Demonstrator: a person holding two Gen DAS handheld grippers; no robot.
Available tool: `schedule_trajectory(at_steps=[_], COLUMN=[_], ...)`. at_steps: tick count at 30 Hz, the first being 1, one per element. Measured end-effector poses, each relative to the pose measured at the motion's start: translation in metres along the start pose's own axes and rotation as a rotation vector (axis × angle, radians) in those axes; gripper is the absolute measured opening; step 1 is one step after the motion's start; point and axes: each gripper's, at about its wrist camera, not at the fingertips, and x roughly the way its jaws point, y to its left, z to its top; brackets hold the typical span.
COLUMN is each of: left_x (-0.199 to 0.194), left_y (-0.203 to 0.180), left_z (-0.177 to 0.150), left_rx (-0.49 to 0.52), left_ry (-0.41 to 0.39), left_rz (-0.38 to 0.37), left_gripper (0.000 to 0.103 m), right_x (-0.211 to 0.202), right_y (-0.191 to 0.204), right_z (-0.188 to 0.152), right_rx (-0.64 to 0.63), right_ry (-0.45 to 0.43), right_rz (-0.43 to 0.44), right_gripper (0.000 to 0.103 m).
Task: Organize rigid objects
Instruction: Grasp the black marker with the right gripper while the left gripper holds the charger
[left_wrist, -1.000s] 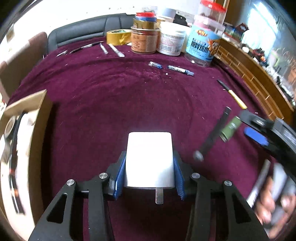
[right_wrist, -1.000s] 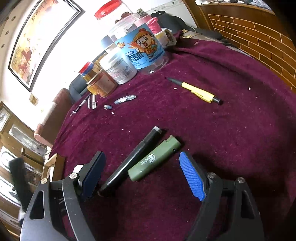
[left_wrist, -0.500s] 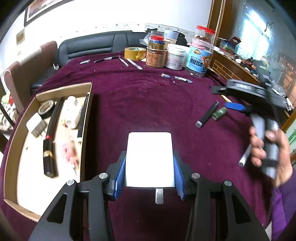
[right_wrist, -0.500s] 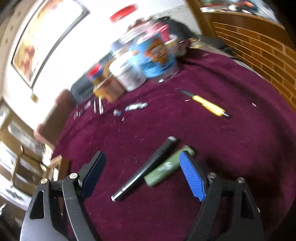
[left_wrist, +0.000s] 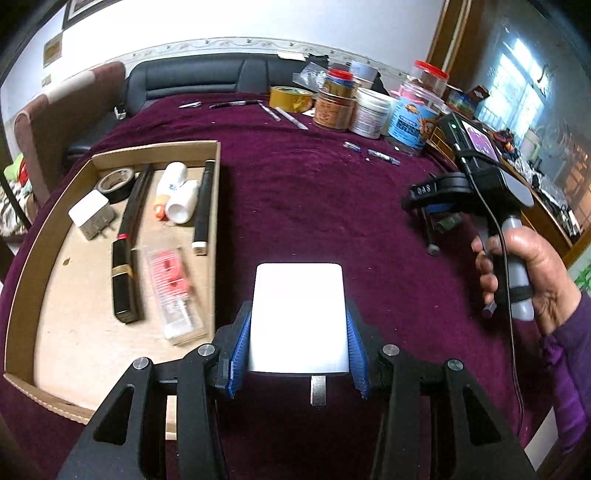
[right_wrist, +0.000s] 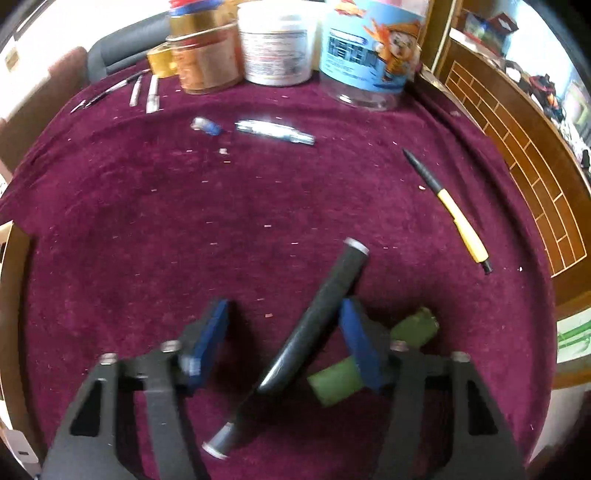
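To the left of the left gripper (left_wrist: 298, 356) sits the cardboard tray (left_wrist: 38, 236), crowded along its far end with a tape roll, a white plug and black tubes. The left gripper is clamped on a white charger block (left_wrist: 298, 317), its prong pointing back at the tool. Swinging left too low could catch the block on the tray's near wall (left_wrist: 217, 206); the bare cardboard nearest the tool looks like the easiest landing spot.

The right gripper (right_wrist: 282, 341) hangs with jaws apart over the black marker (right_wrist: 314, 328), which runs diagonally between them. The right finger (right_wrist: 360, 341) sits between the marker and the green lighter (right_wrist: 369, 362), so closing might nudge the lighter or roll the marker. Open maroon cloth (right_wrist: 221, 206) lies ahead.
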Motion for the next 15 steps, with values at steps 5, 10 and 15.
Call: schedule_trajectory(at_steps=[5, 10, 15], left_x=[-0.018, -0.040, -0.062], left_y=[0.018, 0.036, 0.070], left_z=[-0.005, -0.011, -0.009], left_rx=[-0.040, -0.076, -0.130], left_ry=[-0.023, -0.060, -0.109], left_rz=[-0.014, -0.009, 0.040], left_gripper=[0.040, 0.040, 0.041], right_x=[-0.012, -0.027, -0.055], right_y=[0.005, -0.009, -0.003], right_z=[-0.018, -0.041, -0.065], right_rx=[0.027, 0.127, 0.161], right_ry=[-0.003, 0.002, -0.015], right_rz=[0.036, 0.196, 0.359], right_gripper=[0.012, 0.012, 0.012])
